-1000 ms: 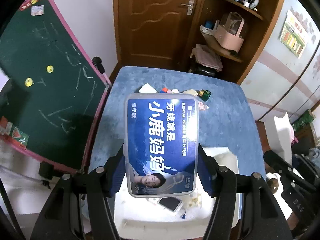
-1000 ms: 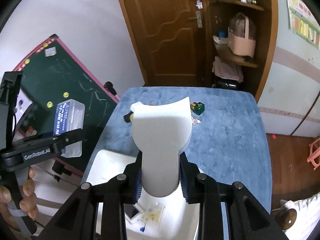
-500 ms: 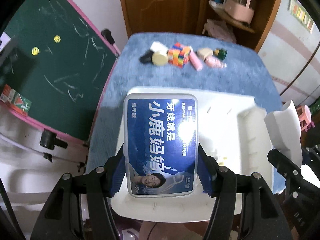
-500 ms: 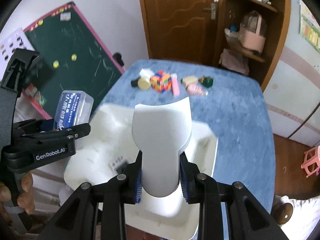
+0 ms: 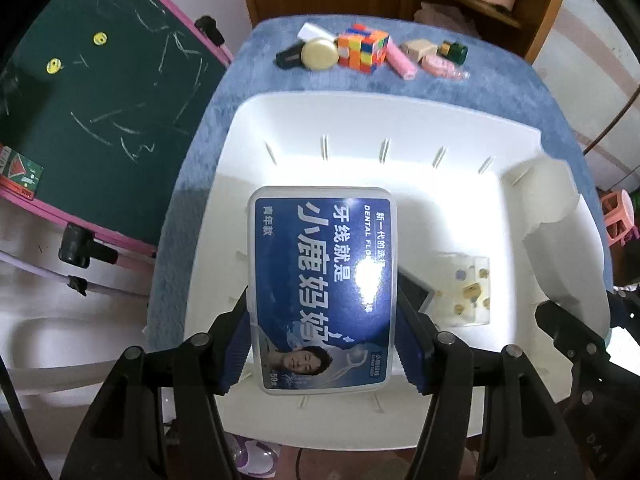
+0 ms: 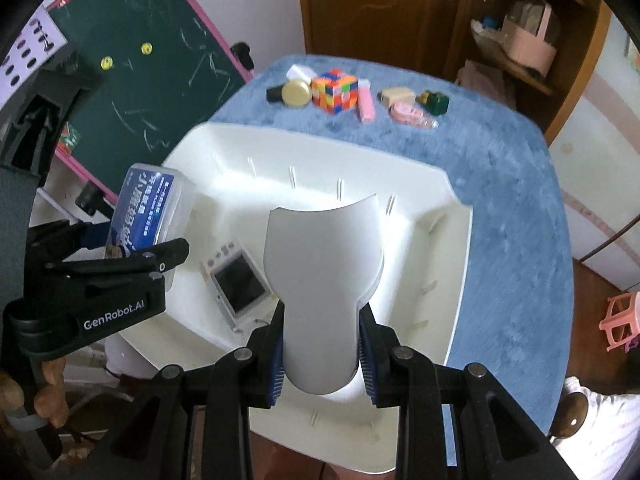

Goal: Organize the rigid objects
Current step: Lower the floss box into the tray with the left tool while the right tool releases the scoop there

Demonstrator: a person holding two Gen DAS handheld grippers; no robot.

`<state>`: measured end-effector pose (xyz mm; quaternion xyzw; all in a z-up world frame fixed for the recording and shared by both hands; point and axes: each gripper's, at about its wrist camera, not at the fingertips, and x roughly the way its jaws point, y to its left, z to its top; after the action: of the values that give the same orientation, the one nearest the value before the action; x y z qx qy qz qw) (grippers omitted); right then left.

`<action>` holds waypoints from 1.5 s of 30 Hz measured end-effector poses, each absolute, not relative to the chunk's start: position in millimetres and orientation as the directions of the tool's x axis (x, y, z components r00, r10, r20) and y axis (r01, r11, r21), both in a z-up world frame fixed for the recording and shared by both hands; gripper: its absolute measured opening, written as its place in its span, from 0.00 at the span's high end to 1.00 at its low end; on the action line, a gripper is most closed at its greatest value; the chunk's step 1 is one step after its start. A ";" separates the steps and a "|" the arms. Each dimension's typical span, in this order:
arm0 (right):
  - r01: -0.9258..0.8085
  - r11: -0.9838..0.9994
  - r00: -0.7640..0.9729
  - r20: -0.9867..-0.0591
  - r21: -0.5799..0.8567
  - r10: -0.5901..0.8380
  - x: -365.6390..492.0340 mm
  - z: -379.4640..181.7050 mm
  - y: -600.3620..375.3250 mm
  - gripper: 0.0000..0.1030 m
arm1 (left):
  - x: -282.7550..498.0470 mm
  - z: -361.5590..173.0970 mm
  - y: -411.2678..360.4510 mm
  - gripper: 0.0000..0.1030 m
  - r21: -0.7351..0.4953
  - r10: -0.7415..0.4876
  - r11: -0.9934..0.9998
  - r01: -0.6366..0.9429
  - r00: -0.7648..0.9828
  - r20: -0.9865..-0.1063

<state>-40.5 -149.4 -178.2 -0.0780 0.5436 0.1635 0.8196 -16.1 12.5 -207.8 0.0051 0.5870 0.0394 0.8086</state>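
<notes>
My left gripper (image 5: 324, 340) is shut on a clear dental floss box with a blue label (image 5: 324, 288), held just above the left part of a white plastic bin (image 5: 360, 120). The right wrist view shows the same floss box (image 6: 148, 212) over the bin's left wall (image 6: 192, 148). My right gripper (image 6: 322, 356) is shut on the narrow end of a white scoop-shaped piece (image 6: 324, 260), which hangs over the bin's right half. That white piece (image 5: 560, 248) also shows at the right edge of the left wrist view. A small device with a screen (image 6: 240, 284) and a clear packet of small bits (image 5: 468, 288) lie on the bin floor.
Along the far edge of the blue table (image 5: 500, 92) lie a Rubik's cube (image 5: 362, 50), a round gold tin (image 5: 319, 54), a pink bar (image 5: 400, 62) and a green item (image 5: 454, 51). A green chalkboard (image 5: 100, 100) leans at the left. A pink stool (image 6: 624, 320) stands right.
Both grippers have sunk toward the bin and tipped further downward, so the bin now fills the views. Each keeps the same hold on its object.
</notes>
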 end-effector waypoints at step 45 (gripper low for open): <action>-0.387 0.921 0.322 -0.943 -0.048 0.086 -29.3 -196.0 -124.5 0.43 | 0.0 -215.1 22.6 0.24 0.040 0.053 0.998 -0.054 0.276 -0.960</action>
<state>-29.3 -124.5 -196.0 -0.1333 0.5631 0.1475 0.8021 0.0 22.6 -215.1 -0.0003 0.6006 0.0333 0.7989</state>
